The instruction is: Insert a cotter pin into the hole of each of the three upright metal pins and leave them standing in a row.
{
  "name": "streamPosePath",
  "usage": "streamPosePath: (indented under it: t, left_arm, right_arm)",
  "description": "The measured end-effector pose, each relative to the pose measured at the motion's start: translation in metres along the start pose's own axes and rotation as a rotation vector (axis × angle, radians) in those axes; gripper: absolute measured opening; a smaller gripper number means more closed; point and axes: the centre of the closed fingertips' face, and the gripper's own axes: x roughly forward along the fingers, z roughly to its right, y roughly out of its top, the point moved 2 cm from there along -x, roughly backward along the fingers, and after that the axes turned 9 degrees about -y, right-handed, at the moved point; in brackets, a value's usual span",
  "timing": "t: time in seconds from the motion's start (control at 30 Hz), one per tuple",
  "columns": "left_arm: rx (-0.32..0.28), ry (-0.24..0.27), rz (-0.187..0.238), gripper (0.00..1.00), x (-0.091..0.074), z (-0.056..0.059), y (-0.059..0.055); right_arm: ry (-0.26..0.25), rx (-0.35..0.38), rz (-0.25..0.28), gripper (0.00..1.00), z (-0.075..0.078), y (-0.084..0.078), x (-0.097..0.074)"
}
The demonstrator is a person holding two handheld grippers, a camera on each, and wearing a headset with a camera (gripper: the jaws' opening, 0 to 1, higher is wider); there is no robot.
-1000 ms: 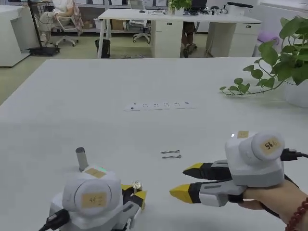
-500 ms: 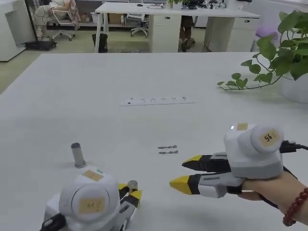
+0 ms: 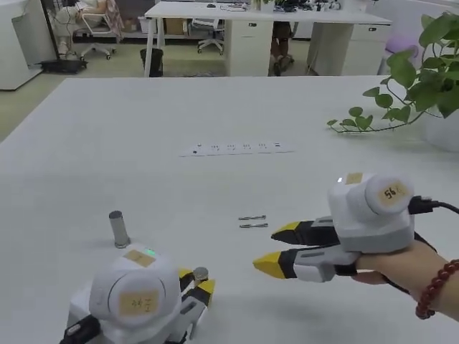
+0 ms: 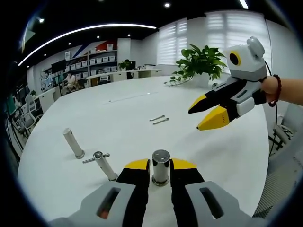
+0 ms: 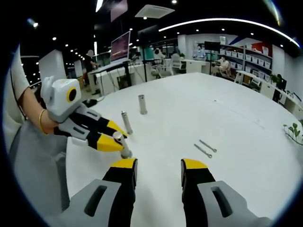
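My left gripper [image 4: 160, 165] is shut on an upright metal pin [image 4: 161, 166], which stands on the white table; in the head view this pin [image 3: 200, 274] shows between the yellow tips of the left gripper [image 3: 199, 282]. A second pin [image 4: 102, 163] stands just to its left with a cotter pin through its head. A third, bare pin [image 3: 118, 228] stands further back. Two loose cotter pins [image 3: 253, 221] lie side by side mid-table. My right gripper [image 3: 277, 247] hovers open just short of them, nothing between its jaws. The right gripper view shows the right gripper [image 5: 159, 165] and cotter pins [image 5: 206, 147].
A power strip [image 3: 237, 149] lies flat further back on the table [image 3: 143, 143]. A potted plant [image 3: 423, 79] trails leaves over the far right. Desks, chairs and a seated person are beyond the table's far edge.
The head view has shifted slightly. My right gripper has crept a little closer to the loose cotter pins. The left gripper stays on its pin.
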Motion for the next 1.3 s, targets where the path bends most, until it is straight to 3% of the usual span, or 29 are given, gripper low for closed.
streamPosePath:
  t: [0.43,0.67,1.07,1.3]
  left_arm:
    - [0.043,-0.052,-0.021,0.26,-0.016,-0.002,-0.003]
    - [0.068,-0.105,0.015,0.31,-0.028,0.006,0.007]
    - [0.075,-0.161,0.032,0.38,-0.044,0.009,0.008]
    - [0.065,-0.155,0.035,0.41,-0.048,0.004,0.004]
  right_arm:
    - [-0.005,-0.173,-0.097,0.32,0.029,0.003,0.023]
    - [-0.029,-0.251,-0.161,0.26,0.045,0.002,0.036]
    - [-0.008,-0.32,-0.244,0.24,0.062,-0.004,0.055]
    - [-0.008,-0.347,-0.28,0.23,0.07,-0.011,0.067]
